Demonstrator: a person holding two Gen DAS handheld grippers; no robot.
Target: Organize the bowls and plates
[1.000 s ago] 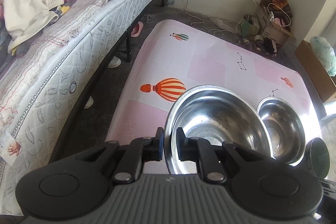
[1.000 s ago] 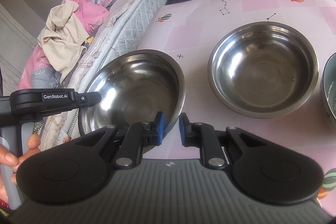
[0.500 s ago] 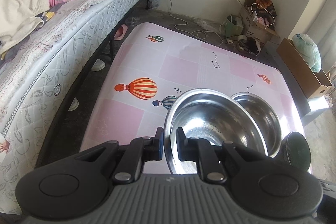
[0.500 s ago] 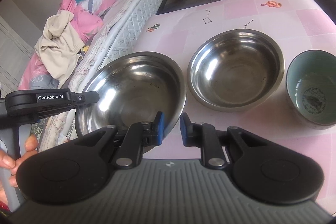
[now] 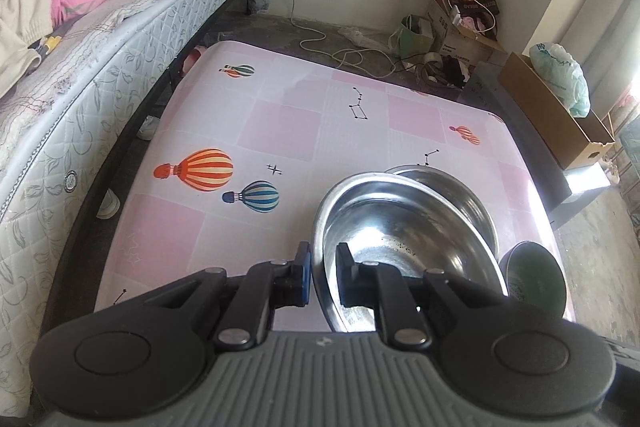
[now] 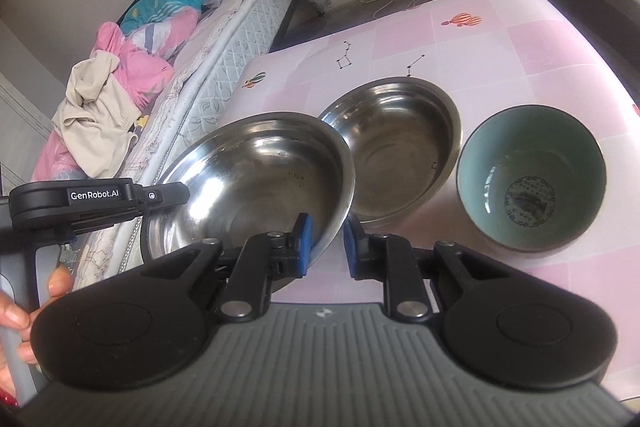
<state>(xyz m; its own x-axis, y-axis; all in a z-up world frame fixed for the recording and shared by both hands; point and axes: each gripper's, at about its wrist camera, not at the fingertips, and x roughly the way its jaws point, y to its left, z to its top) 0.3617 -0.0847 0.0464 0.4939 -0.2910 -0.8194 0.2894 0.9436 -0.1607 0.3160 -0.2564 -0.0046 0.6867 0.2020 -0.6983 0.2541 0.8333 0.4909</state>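
My left gripper (image 5: 323, 275) is shut on the near rim of a large steel bowl (image 5: 400, 227) and holds it lifted, overlapping a second steel bowl (image 5: 456, 187) that sits on the pink table (image 5: 280, 131). In the right wrist view the held bowl (image 6: 256, 179) hangs above the table's left edge, its rim over the second bowl (image 6: 400, 139). My right gripper (image 6: 325, 241) has its jaws slightly apart around the held bowl's rim. A teal-lined ceramic bowl (image 6: 532, 179) stands to the right; it also shows in the left wrist view (image 5: 536, 275).
A bed (image 5: 100, 47) with heaped clothes runs along the table's left side. Cardboard boxes (image 5: 556, 115) and cables lie on the floor beyond the table's far and right edges. The left gripper's body (image 6: 96, 203) shows at left in the right wrist view.
The held steel bowl has moved right, and now overlaps the second steel bowl. The right gripper pulled back, so the ceramic bowl is now fully in view.
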